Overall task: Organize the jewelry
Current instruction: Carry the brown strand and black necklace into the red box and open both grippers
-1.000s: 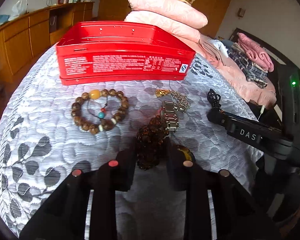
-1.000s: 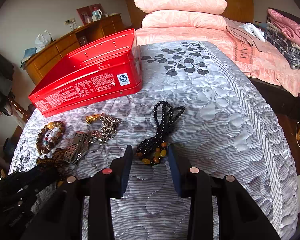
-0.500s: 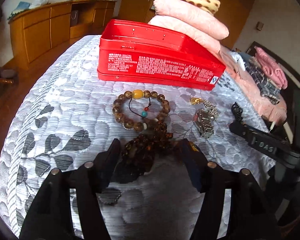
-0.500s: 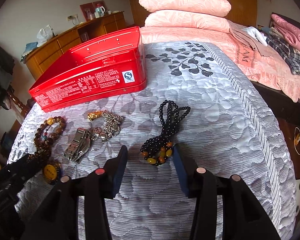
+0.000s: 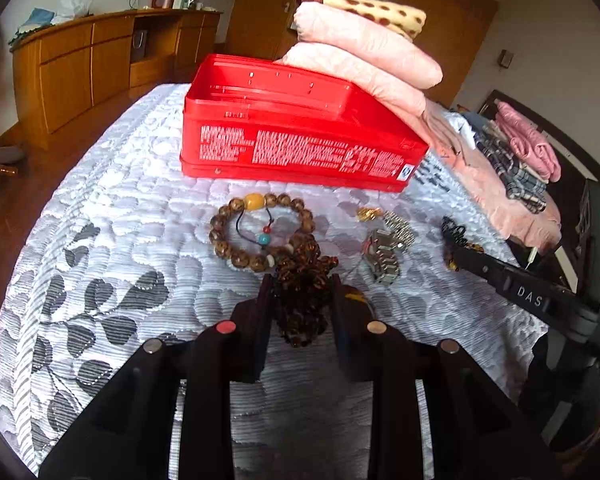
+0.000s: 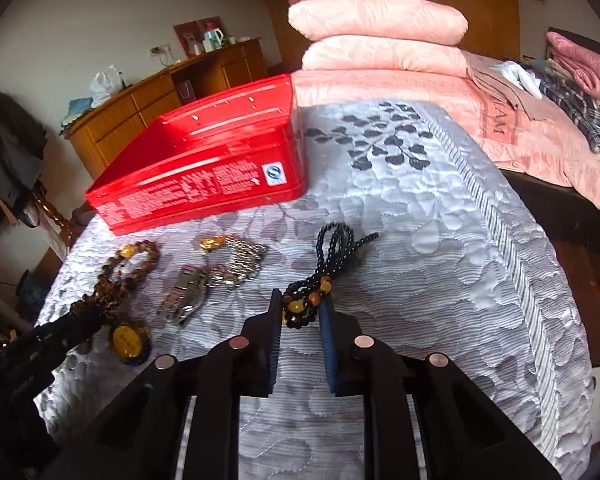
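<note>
Jewelry point(image 5: 256, 236) on grey leaf-quilted bedspread point(image 5: 112, 216); wooden sideboard point(image 5: 72, 68) behind.

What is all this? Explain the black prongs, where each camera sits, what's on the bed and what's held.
No robot: a person holds a two-finger tool in each hand, each with a camera looking along its fingers. One picture comes from the left gripper, the other from the right gripper. On the quilt lie an open red tin, a wooden bracelet, a metal watch band and a silver chain. The left fingers pinch a brown bead strand; the right fingers pinch a black bead necklace.
</note>
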Available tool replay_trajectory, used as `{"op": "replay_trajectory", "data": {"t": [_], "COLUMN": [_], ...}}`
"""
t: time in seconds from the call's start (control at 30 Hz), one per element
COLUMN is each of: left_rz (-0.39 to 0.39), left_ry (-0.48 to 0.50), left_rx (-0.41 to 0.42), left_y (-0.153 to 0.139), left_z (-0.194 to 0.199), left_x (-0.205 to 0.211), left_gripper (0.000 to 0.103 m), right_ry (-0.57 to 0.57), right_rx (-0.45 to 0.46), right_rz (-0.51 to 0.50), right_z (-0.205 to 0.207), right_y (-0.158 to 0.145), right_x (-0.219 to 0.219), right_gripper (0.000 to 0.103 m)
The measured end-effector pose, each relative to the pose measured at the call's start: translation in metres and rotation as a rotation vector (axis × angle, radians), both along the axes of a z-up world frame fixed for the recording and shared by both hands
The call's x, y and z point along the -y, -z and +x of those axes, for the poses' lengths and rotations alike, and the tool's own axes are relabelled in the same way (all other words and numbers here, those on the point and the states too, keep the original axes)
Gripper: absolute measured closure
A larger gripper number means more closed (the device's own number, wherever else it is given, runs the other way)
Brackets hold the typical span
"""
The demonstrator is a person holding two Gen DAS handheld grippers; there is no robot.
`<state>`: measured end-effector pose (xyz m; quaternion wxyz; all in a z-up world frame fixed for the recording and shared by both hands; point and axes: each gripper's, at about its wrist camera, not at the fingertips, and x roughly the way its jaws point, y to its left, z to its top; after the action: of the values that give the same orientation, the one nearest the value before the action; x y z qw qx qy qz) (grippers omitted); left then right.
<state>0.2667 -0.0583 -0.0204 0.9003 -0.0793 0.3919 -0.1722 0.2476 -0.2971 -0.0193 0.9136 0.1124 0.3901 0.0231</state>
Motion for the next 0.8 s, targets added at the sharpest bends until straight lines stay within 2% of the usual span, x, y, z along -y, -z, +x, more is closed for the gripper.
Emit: {"op": "replay_trajectory", "data": {"t": [0.43, 0.8], "left_rz": [-0.049, -0.065], "left_ry": [0.003, -0.01], "left_rx": [0.123, 0.175], "left_y": [-0.046, -0.074], "left_z": [-0.001, 0.026], "left_x": [-0.001, 0.0], "left_gripper": [0.078, 0.078], "right_ry": [-0.058, -0.104], "right_rx": [0.112, 0.17], "right_rz": [0.067, 0.047], "right_z": [-0.001, 0.025], "right_y": [-0.05, -0.084], "right_x": [0.006, 0.001], "right_gripper": [0.086, 0.086]}}
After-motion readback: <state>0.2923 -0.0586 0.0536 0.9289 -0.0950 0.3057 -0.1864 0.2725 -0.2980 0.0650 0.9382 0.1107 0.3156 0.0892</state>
